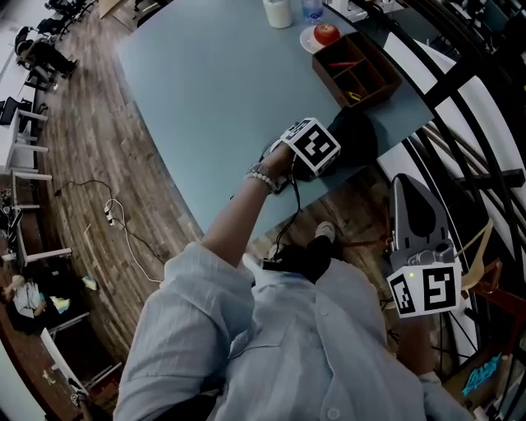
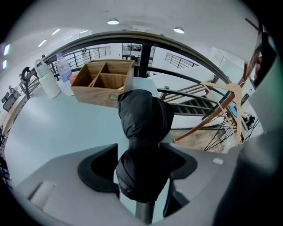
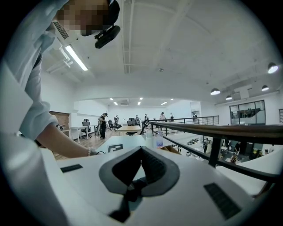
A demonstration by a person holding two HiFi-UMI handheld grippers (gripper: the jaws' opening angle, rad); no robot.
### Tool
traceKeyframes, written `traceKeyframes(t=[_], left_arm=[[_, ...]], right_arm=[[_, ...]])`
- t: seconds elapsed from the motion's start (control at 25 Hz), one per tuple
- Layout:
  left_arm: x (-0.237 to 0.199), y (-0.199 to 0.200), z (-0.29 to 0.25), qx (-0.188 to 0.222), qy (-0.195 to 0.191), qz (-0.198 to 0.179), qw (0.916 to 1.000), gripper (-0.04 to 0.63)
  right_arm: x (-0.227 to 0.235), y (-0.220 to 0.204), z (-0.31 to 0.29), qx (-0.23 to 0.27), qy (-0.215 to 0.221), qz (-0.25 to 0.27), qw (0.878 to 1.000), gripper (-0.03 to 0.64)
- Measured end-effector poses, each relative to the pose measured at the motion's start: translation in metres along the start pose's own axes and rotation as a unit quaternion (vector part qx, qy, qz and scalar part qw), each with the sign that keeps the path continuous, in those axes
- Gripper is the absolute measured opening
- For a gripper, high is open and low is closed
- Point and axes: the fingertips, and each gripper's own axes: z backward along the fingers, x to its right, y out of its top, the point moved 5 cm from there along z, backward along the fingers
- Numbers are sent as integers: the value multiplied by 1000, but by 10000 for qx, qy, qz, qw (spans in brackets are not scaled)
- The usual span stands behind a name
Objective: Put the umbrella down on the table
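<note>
Table (image 1: 214,90): pale blue-grey top over a wooden floor.
Left gripper (image 2: 143,148): over the table's near edge, pointing steeply down. Its jaws stand wide apart with the umbrella in line between them, and no pad is seen pressing on it.
Umbrella (image 2: 143,117): folded and short, in a black fabric sleeve. A band cinches it at the middle, so it bulges into two rounded lobes. It lies on the table close to the near edge, with its far end towards the wooden box; whether the two touch cannot be told.
Jug (image 1: 278,11): white, upright at the far side of the table. Contents not visible.
Bottle (image 1: 312,8): clear plastic, upright just beside the jug.
Plate (image 1: 308,41): small and white, near the bottle. It holds one red apple (image 1: 327,33).
Wooden box (image 2: 95,96): open-topped and split by dividers into compartments, standing between the plate and the umbrella. A slim red item (image 1: 341,63) lies in the compartment on the plate's side, and a small yellow item (image 1: 353,96) in a compartment nearer the umbrella. The other compartments look bare.
Right gripper (image 3: 141,152): held off the table at the person's right side, well apart from the umbrella and pointing roughly level. Its jaws are together, with nothing between them.
</note>
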Motion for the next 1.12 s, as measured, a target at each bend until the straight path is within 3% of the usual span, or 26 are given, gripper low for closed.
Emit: traceKeyframes(t=[0.32,0.48,0.88,1.12], left_arm=[[-13,-8,48,685,284,189,9971,281],[-20,-6,79,1335,476,408,9891,211],[-23,-10,171,2800,1004,766,9517,19],[-14,-24,223,3570,940,942,9246,5]], right_arm=[[-9,7,-9,117,141,50,9998,0],[-14,11,-12,177,199,96,9996,0],[-37,22,-17,278,303,187,9990,0],[-60,24,-18,316,322,229,9987,0]])
